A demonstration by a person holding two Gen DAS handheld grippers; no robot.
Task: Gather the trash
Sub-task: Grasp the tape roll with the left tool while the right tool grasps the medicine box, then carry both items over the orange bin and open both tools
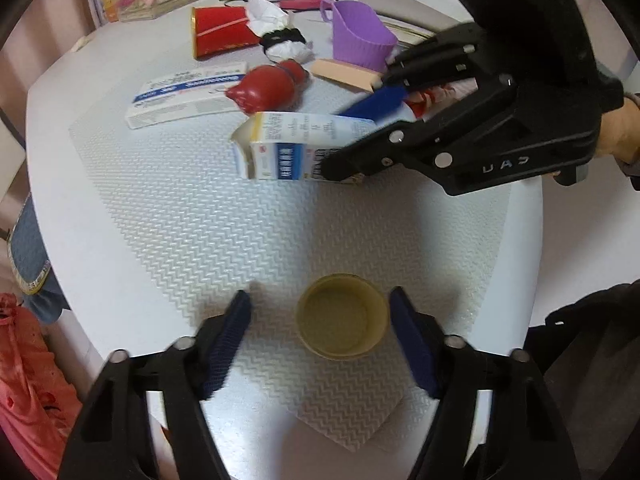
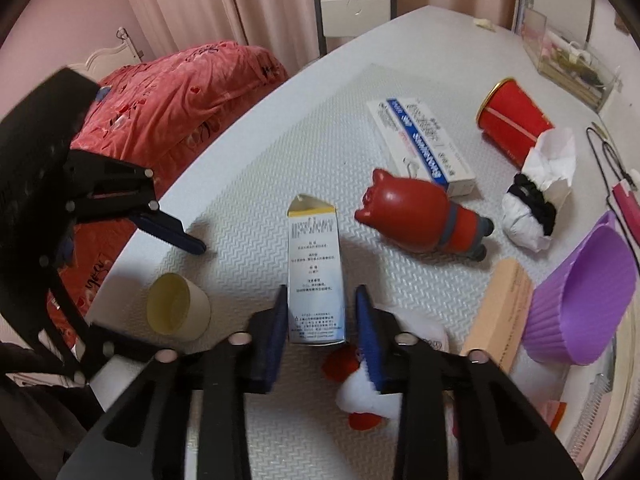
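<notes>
Right gripper (image 2: 322,334) clamps opened carton (image 2: 316,276) by base for disposal; left gripper (image 1: 320,344) open, straddling upright paper cup (image 1: 342,316), right pad nearly touching.

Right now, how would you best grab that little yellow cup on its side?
Grip the yellow cup across its round wall, coming from above. It lies on its side on the textured mat, mouth towards the left gripper, whose open pads already flank it; the sides stand clear.

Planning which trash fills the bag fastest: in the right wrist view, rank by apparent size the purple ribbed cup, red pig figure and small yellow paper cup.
1. Purple ribbed cup
2. Red pig figure
3. Small yellow paper cup

Fisheye edges distort, so apparent only.
</notes>
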